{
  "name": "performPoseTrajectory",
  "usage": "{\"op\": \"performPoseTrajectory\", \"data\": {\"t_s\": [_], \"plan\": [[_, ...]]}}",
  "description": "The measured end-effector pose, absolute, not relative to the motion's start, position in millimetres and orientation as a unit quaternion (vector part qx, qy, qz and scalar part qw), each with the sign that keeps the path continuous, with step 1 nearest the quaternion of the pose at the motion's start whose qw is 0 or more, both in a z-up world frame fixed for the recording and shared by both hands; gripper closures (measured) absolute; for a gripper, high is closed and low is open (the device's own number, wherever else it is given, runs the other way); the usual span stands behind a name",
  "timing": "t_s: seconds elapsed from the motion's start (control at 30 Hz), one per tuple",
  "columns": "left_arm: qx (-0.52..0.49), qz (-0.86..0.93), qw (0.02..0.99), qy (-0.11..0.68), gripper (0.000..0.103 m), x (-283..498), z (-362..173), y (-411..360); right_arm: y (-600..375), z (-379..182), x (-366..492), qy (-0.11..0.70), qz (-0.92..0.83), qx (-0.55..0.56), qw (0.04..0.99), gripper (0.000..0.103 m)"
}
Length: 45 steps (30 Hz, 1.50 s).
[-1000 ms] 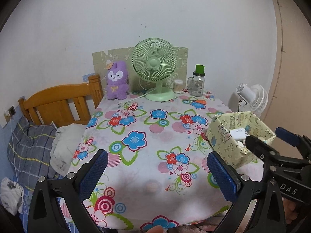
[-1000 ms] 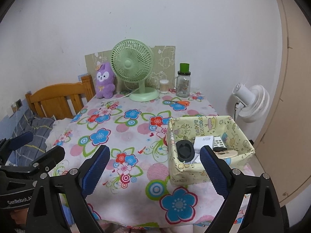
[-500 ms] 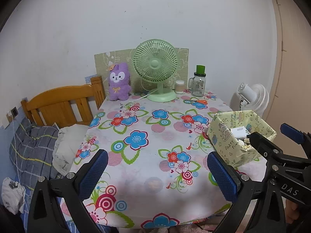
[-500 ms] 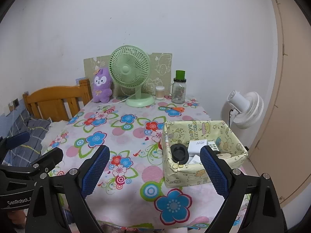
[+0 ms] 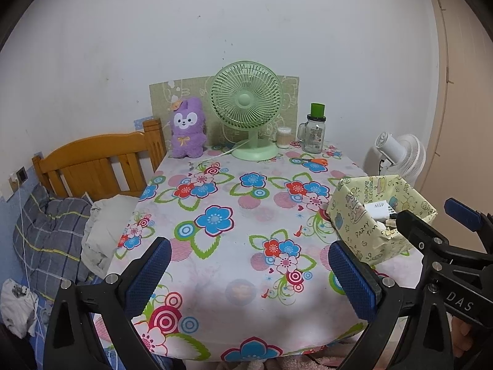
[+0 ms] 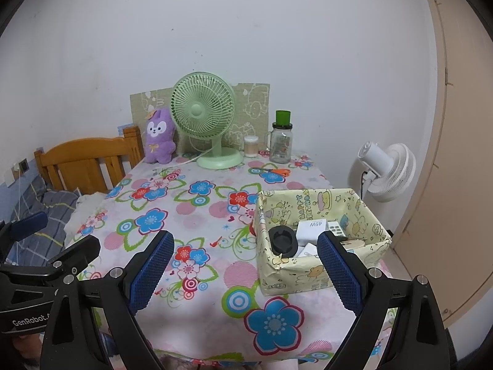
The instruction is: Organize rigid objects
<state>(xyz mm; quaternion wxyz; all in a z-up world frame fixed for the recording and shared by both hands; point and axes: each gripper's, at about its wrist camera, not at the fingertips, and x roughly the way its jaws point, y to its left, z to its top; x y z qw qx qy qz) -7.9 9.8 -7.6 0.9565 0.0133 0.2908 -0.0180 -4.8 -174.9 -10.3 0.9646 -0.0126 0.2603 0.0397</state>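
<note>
Left claw (image 5: 251,273) is held wide and empty above the flowered counter (image 5: 215,191); right claw (image 6: 245,271) likewise wide, nothing gripped. Black round object (image 6: 283,242) and white charger (image 6: 312,229) are seen inside the yellow box (image 6: 295,273) at right

Yellow cartoon-print box (image 6: 320,273) at table's right edge; holds black round piece (image 6: 283,241), white charger (image 6: 311,227) (others unclear)
</note>
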Motion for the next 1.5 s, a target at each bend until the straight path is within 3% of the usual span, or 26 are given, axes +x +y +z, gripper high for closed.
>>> {"op": "performPoseTrajectory", "data": {"t_s": [1.5], "plan": [[0.009,-0.018,0.954,0.300,0.000,-1.9,-13.7,8.9,-174.9,-17.9,2.2,0.268,0.036,-0.010,0.963,0.007]]}}
